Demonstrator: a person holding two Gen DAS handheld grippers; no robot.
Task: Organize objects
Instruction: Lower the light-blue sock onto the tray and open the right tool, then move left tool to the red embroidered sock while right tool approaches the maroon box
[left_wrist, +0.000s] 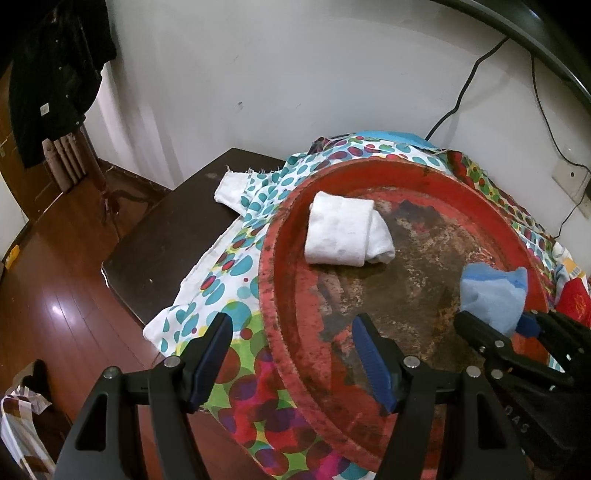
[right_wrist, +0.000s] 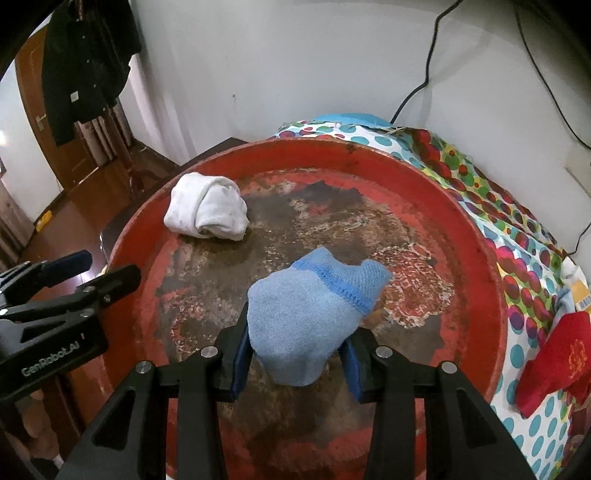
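Right wrist view shows the right hand-held gripper partly closed on a bundled blue sock, its blue pads pressing the lower sides of the bundle while the cuff end sticks forward over the worn middle of the red tray. A rolled white sock already lies in the tray near its far left rim, well apart from the blue one. Both are soft, light knit bundles, so they should squash under the pads rather than resist, and a loose fold could slip out or unroll if pinched only at an edge; the safest hold is probably across the thick middle of the roll, as the blue sock is taken now. Nothing here looks fragile or heavy. The left hand-held gripper hangs over the tray's near left rim with its jaws wide apart and nothing between them. The tray rests on a dotted cloth, and a red pouch lies on that cloth just outside the right rim.
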